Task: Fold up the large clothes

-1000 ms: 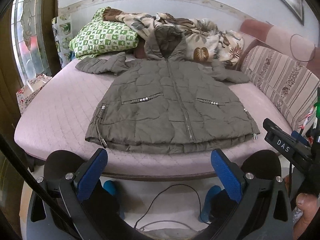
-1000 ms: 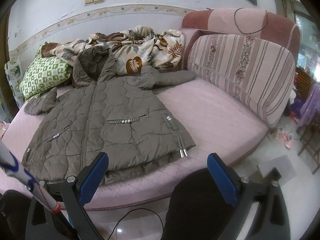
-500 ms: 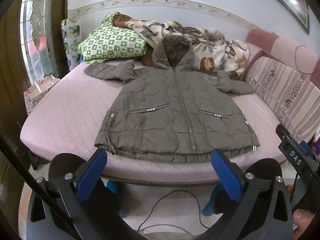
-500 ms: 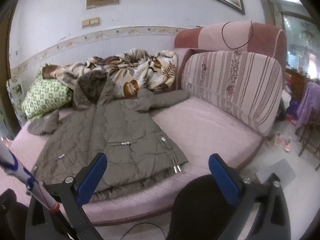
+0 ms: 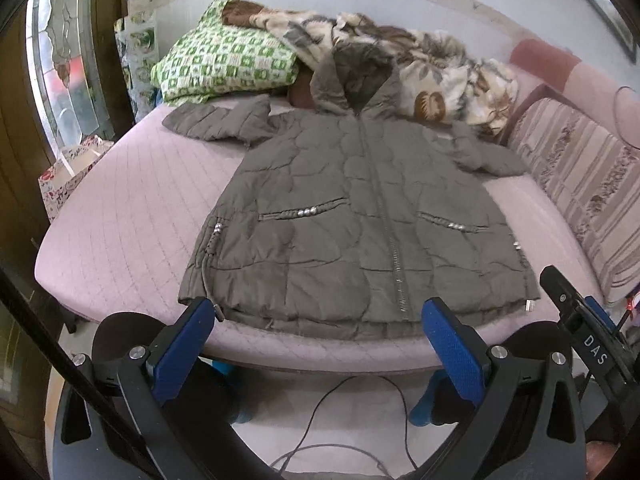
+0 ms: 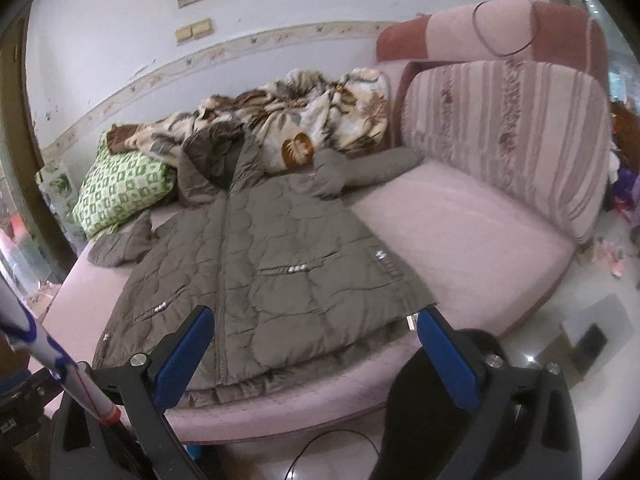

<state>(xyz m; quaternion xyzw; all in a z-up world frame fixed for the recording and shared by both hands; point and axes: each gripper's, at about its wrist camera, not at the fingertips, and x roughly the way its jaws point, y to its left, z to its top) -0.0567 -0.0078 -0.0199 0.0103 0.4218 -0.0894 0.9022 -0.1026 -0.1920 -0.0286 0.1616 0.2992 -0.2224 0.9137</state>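
An olive-grey quilted hooded jacket (image 5: 352, 216) lies flat, front up and zipped, on the pink round bed (image 5: 132, 216), hem toward me, both sleeves spread sideways. It also shows in the right wrist view (image 6: 256, 264). My left gripper (image 5: 318, 344) is open and empty, hovering just before the hem at the bed's front edge. My right gripper (image 6: 316, 352) is open and empty, above the hem's right corner. The right gripper's body (image 5: 580, 332) shows at the right of the left wrist view.
A green checked pillow (image 5: 224, 64) and a leaf-print blanket (image 5: 436, 76) lie behind the hood. A striped backrest cushion (image 6: 508, 140) lines the bed's right side. A cable (image 5: 340, 412) and blue slippers (image 5: 424, 408) lie on the floor below the bed edge.
Both grippers have moved closer to the bed and the jacket's hem; the jacket now fills more of each view. The jacket itself has not moved. Both stay open.
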